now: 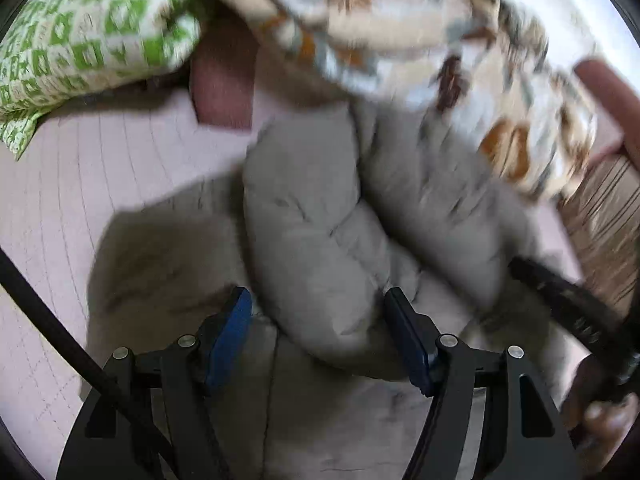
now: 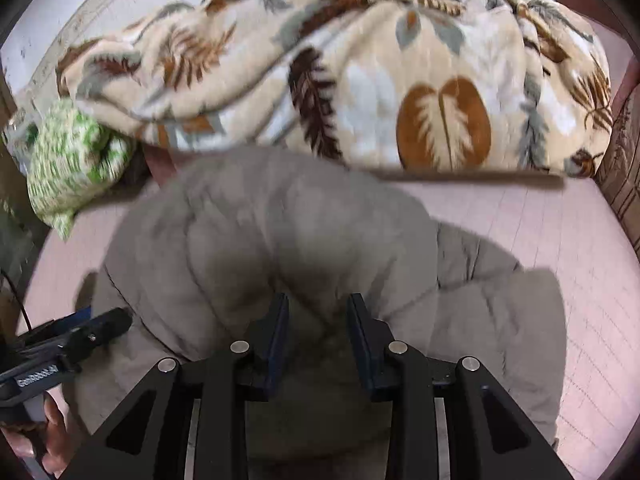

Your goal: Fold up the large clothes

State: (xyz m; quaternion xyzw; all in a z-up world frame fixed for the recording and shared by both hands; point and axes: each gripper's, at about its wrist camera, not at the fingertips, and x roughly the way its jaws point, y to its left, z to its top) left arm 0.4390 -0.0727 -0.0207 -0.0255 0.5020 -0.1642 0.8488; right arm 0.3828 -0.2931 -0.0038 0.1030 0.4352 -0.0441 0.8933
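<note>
Your jacket [image 2: 280, 240] lies bunched on the pink bed [image 2: 560, 232], below the blanket [image 2: 360, 80]. Your left claw [image 1: 318, 334] straddles a puffy fold, released. Your right claw [image 2: 318, 344] stands slack over the padding, not pinching, likely poised to gather it.

A bed with a pale pink quilted cover [image 2: 540, 216] carries everything. A grey padded coat [image 2: 260, 232] lies bunched on it in the middle. Behind the coat a leaf-print blanket [image 2: 360, 80] lies heaped, and a green-and-white pillow [image 1: 92, 36] rests at the far left corner.
</note>
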